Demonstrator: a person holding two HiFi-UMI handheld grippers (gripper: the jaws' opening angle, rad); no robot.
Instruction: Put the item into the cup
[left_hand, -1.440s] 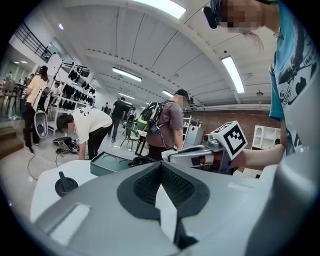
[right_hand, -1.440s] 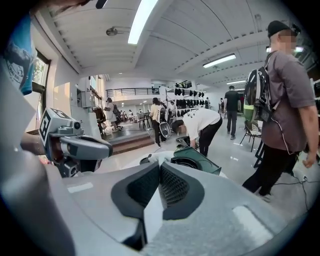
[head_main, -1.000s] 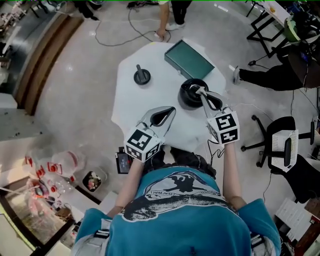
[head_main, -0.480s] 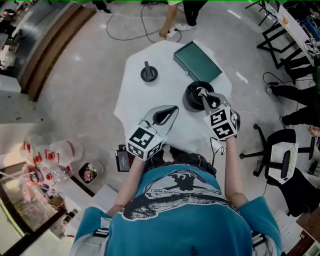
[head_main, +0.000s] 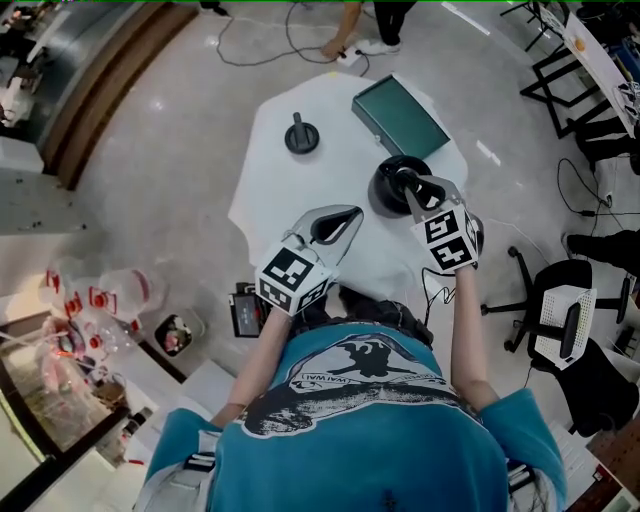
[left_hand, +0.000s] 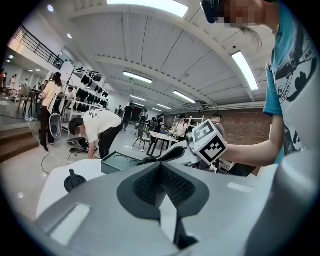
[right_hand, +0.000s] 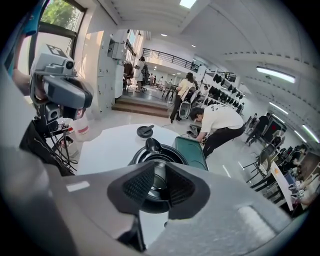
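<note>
Right gripper (head_main: 406, 182) hung over black cup (head_main: 383, 191), right side of table (head_main: 280, 190); jaws slightly apart, nothing seen between. Left gripper (head_main: 351, 214) closed, empty. Judged: centre over mouth, avoid tipping cup.

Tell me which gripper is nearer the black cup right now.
Right. The right gripper reaches over the black cup, tips above its opening. The left gripper is off to the cup's left over the white table, clear of it.
</note>
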